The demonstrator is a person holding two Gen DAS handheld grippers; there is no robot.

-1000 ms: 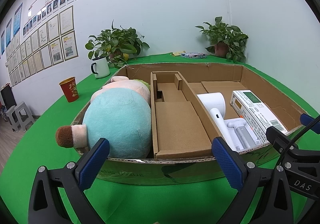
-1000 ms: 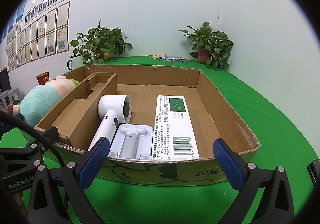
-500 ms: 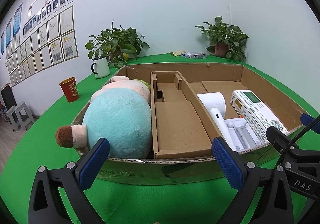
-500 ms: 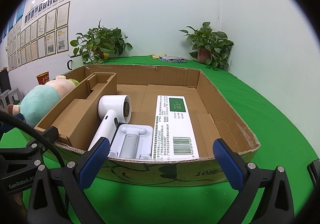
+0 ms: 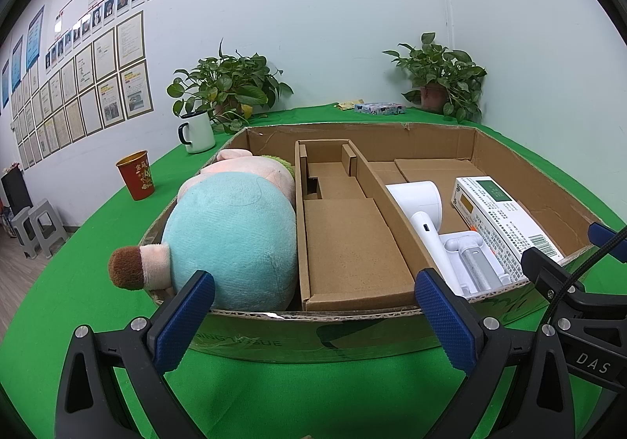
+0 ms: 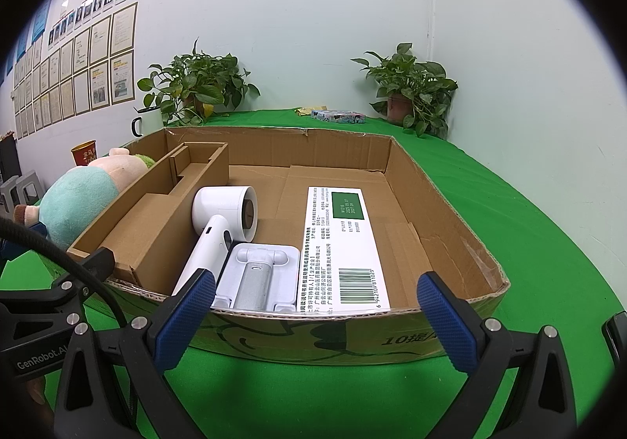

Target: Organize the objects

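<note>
A shallow cardboard box (image 5: pixel 313 333) (image 6: pixel 443 204) sits on the green table. It holds a teal and pink plush toy (image 5: pixel 235 231) (image 6: pixel 78 192) at the left, a cardboard insert (image 5: pixel 345 243) (image 6: pixel 156 219) in the middle, then a white hair dryer (image 5: pixel 423 212) (image 6: pixel 219 219), a white folding stand (image 5: pixel 470 262) (image 6: pixel 258 274) and a white medicine carton (image 5: pixel 505 219) (image 6: pixel 341 243). My left gripper (image 5: pixel 313 321) is open and empty just before the box's near wall. My right gripper (image 6: pixel 313 321) is open and empty there too.
A white mug (image 5: pixel 198 131) and a red cup (image 5: pixel 136 174) stand left of the box. Two potted plants (image 5: pixel 227 86) (image 5: pixel 439 78) and a small flat packet (image 5: pixel 378 108) sit along the back wall. Grey stools (image 5: pixel 35 227) stand off the table's left.
</note>
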